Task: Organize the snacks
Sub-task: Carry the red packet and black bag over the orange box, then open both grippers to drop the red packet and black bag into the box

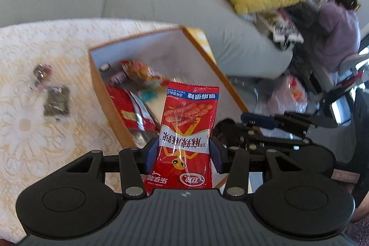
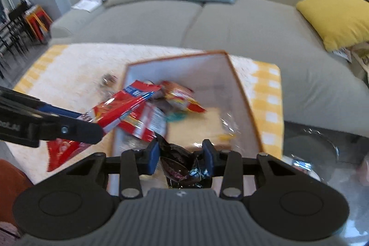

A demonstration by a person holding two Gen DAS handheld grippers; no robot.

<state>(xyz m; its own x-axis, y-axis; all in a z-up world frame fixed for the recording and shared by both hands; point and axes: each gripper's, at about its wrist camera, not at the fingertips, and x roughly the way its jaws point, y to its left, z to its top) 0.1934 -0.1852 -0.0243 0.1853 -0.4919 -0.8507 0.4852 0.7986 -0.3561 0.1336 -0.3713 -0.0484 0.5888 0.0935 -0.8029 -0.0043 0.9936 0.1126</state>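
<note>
Both grippers hold a snack at the near end of the orange box.

The left gripper (image 1: 183, 152) pinches a red snack packet (image 1: 188, 130) by its sides, long axis running straight out along the fingers, print upside down, far end over the box's near rim. The right gripper (image 2: 181, 155) is clamped on a crumpled dark wrapper (image 2: 178, 164), just above the near edge of the box (image 2: 242, 93). Inside lie red packets and a pale clear-wrapped pack. Left of the box, two small wrapped snacks (image 1: 49, 93) rest on the cream lace tablecloth (image 1: 34, 130). Beyond stands a grey sofa (image 2: 161, 20) with a yellow cushion (image 2: 336, 17).
</note>
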